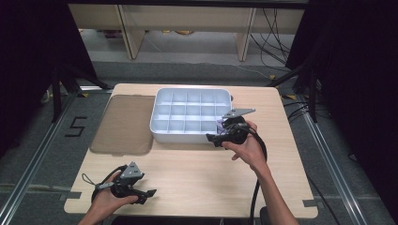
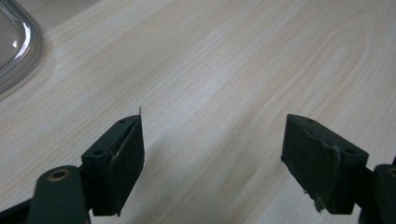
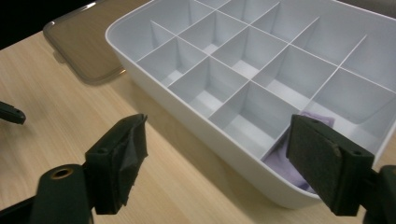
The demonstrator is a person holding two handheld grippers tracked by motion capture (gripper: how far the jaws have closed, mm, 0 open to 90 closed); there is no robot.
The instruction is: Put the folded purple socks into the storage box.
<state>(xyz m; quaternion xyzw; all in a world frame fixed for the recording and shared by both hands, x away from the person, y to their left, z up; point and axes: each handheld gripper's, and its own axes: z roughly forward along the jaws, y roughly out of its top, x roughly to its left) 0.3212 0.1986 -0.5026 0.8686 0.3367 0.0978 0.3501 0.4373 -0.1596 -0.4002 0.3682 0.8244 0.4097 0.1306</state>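
While the right gripper is held at the lower right corner of the white divided tray at frame centre in the high view, its jaws are spread wide with nothing between them. A purple cloth is seen lying in the tray's near corner compartment, at lower right of the right gripper view, partly hidden by the right jaw; no contact between pad and cloth can be made out. A tinted lid is laid flat just left of the tray, on the wooden table. The left gripper is kept at lower left of the high view, jaws apart over bare wood.
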